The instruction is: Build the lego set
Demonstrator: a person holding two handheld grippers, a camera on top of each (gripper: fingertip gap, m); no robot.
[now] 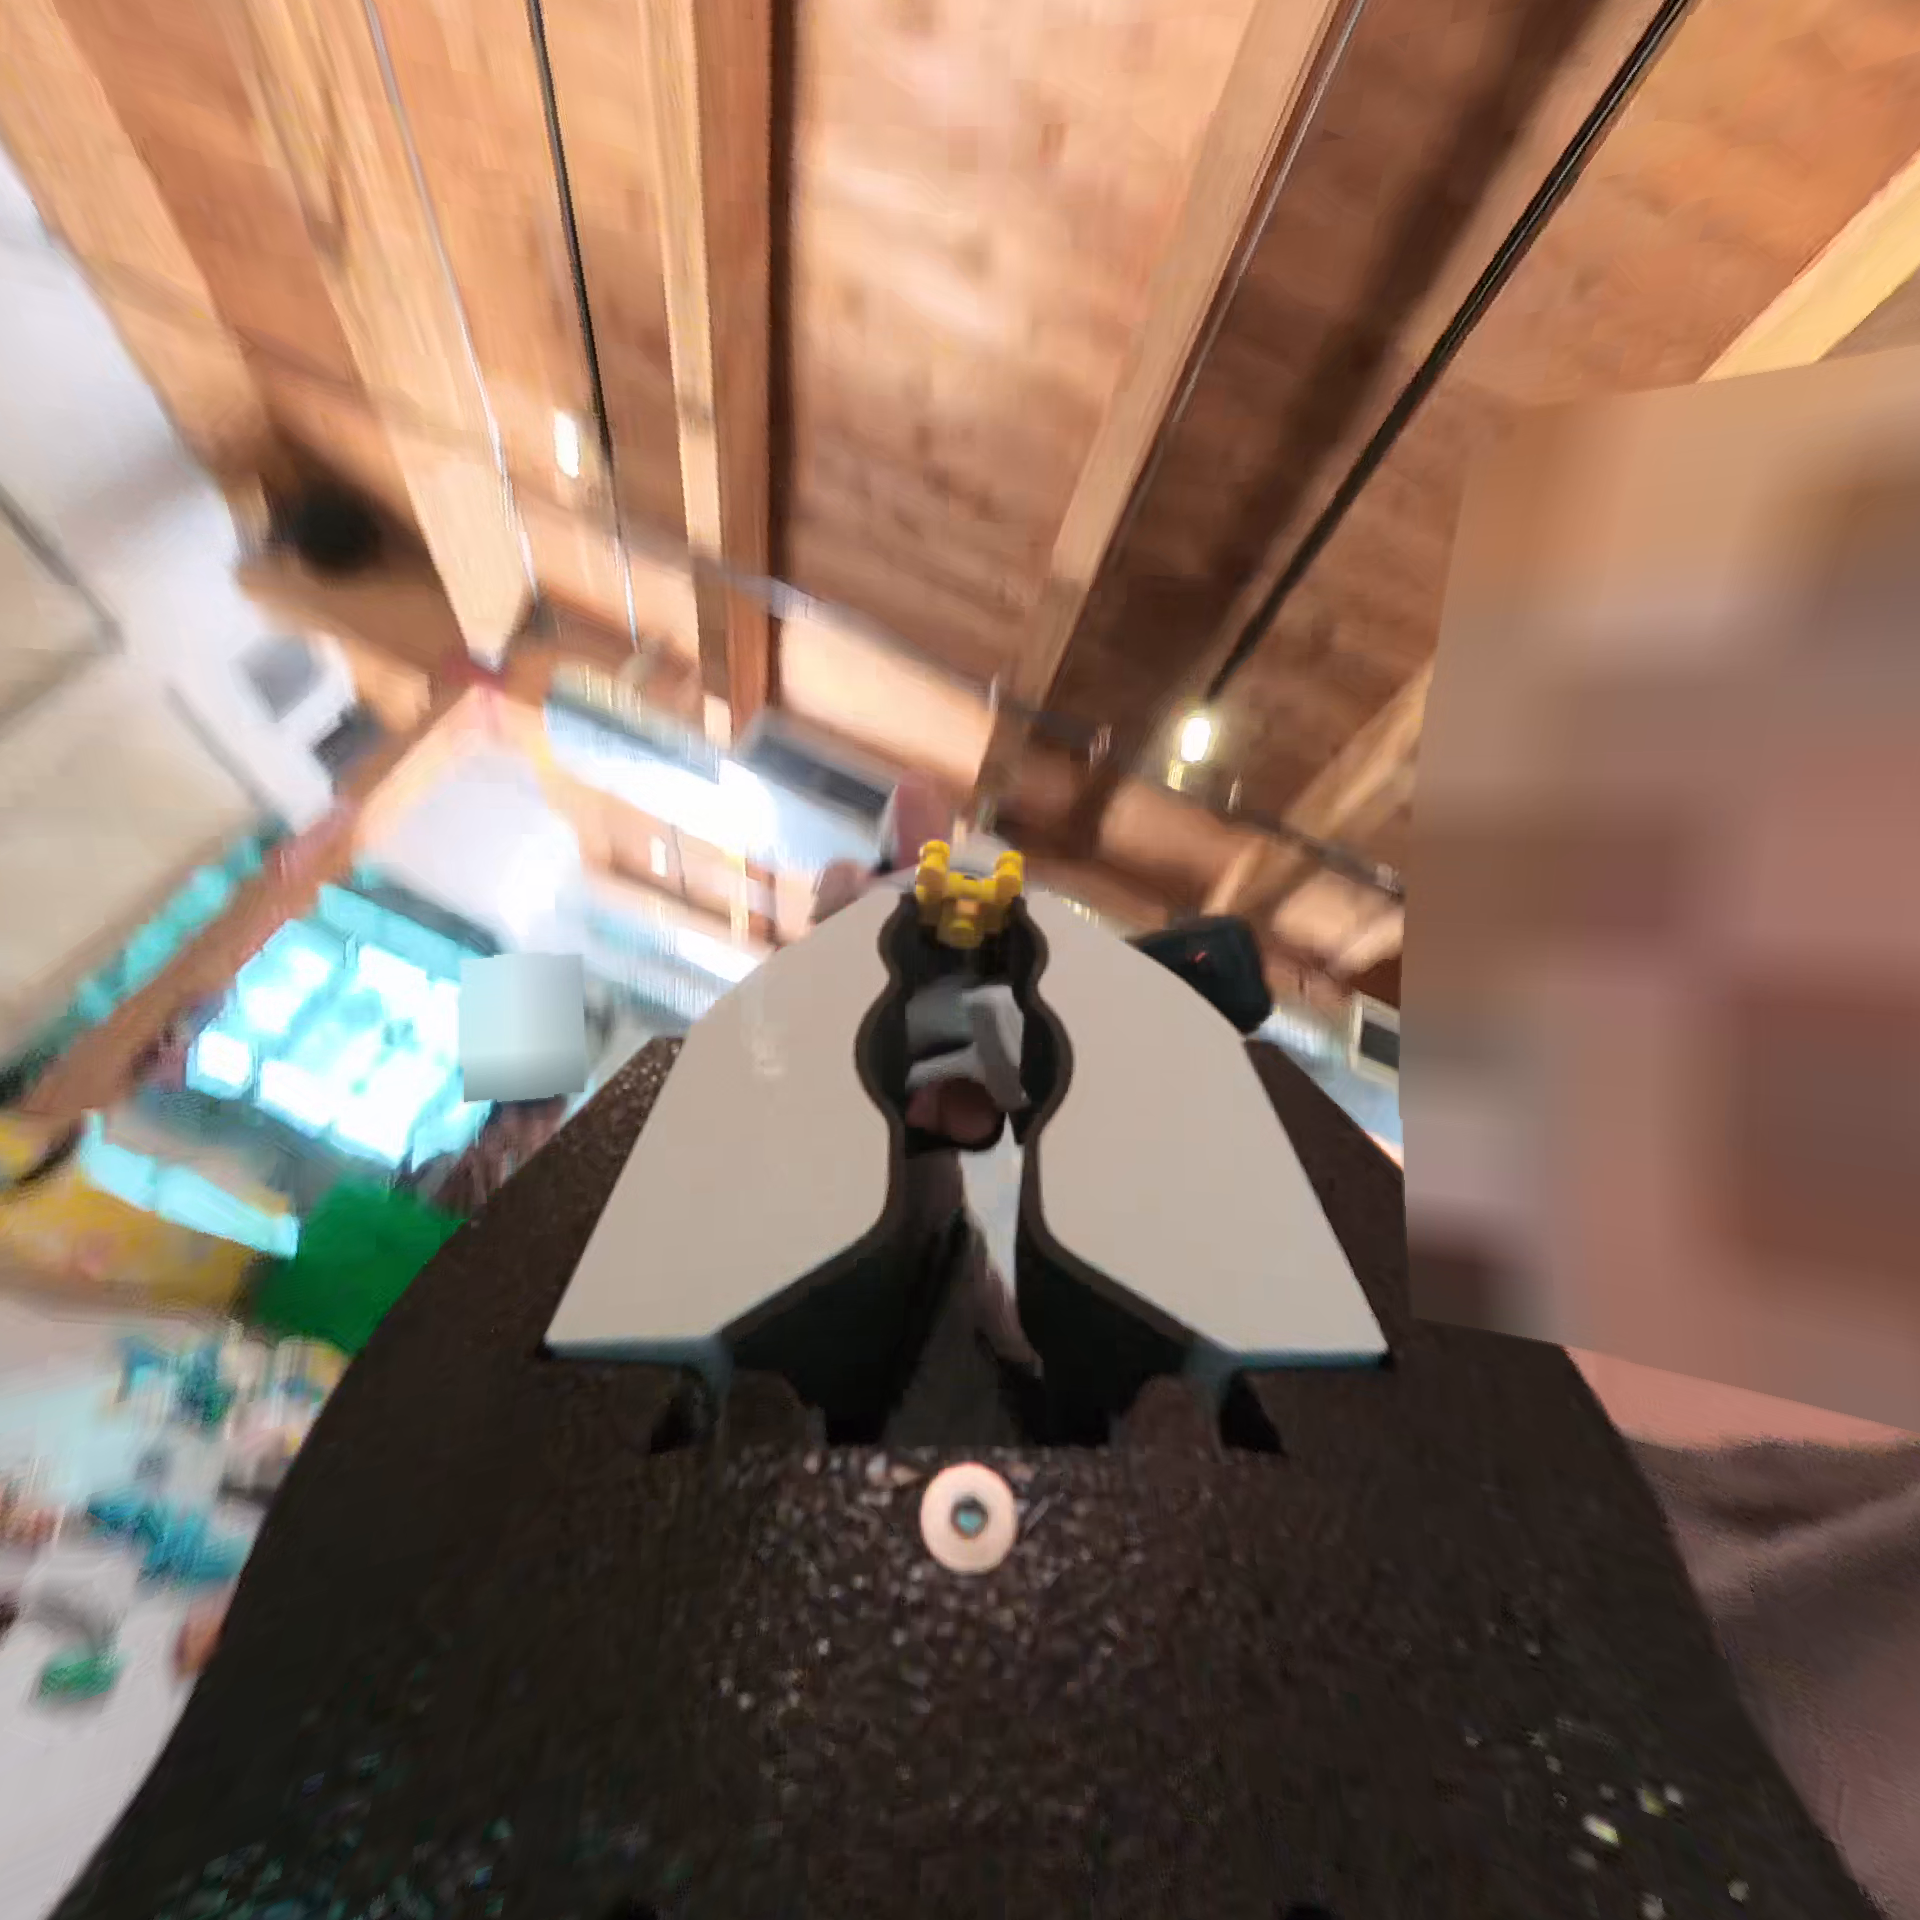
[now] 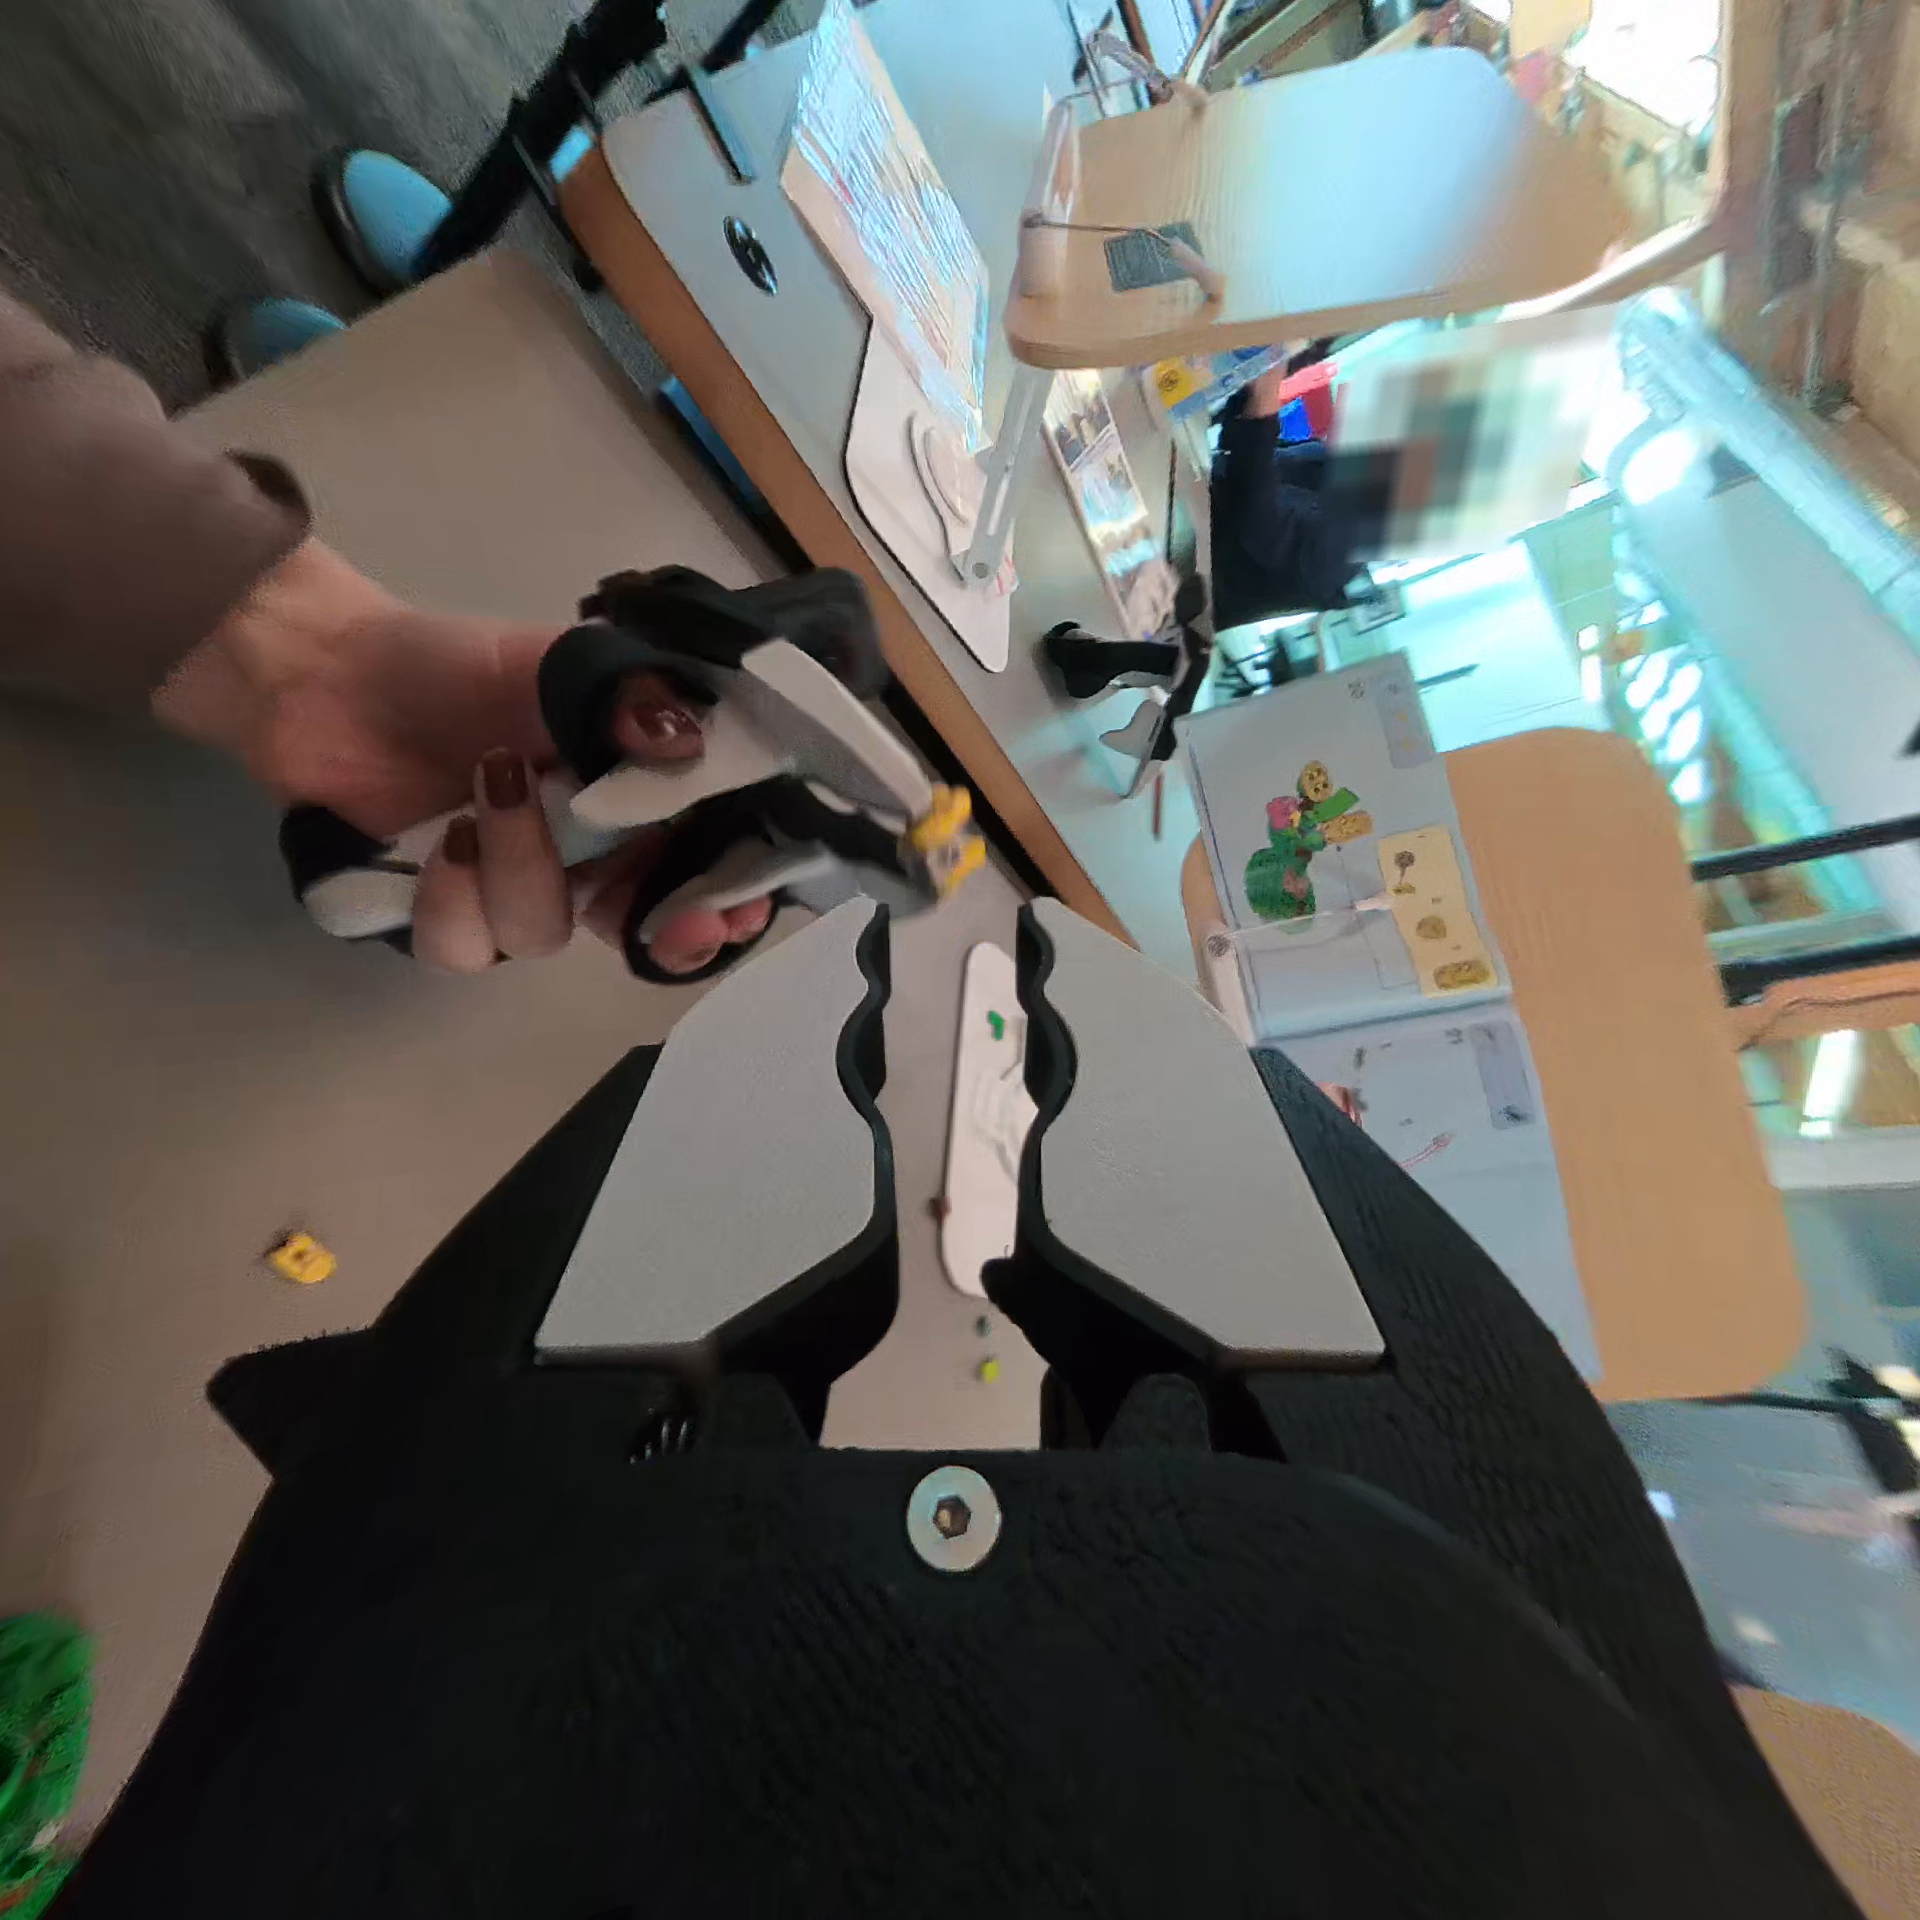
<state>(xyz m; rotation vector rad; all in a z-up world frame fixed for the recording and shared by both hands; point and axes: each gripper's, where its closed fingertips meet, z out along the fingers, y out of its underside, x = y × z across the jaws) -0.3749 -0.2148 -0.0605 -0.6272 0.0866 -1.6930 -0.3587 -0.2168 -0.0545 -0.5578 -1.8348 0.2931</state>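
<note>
Right gripper spread, nothing between the fingers, hovering over grey table. Seen through the gap, on the table: white oblong tray with a green bit on it, plus a few tiny loose pieces just below its near end. Loose yellow brick lying flat on the table, off to the left, well apart. Green clump at bottom-left corner, blurred, can't tell what.

Left gripper pinching small yellow lego piece right at the tips, raised off the table. Same piece in the right wrist view: just beyond and left of the right gripper's tips, not touching. Held by a hand in a brown sleeve coming in from the left. Piece stands with two prongs pointing away from the left gripper, along the finger line; long axis runs across the fingers. Grey piece may be attached behind it, too blurred to confirm.

Farther out: open instruction booklet propped beyond the tray, then a wooden chair. Left wrist view tilted up: wooden ceiling beams, blurred.
</note>
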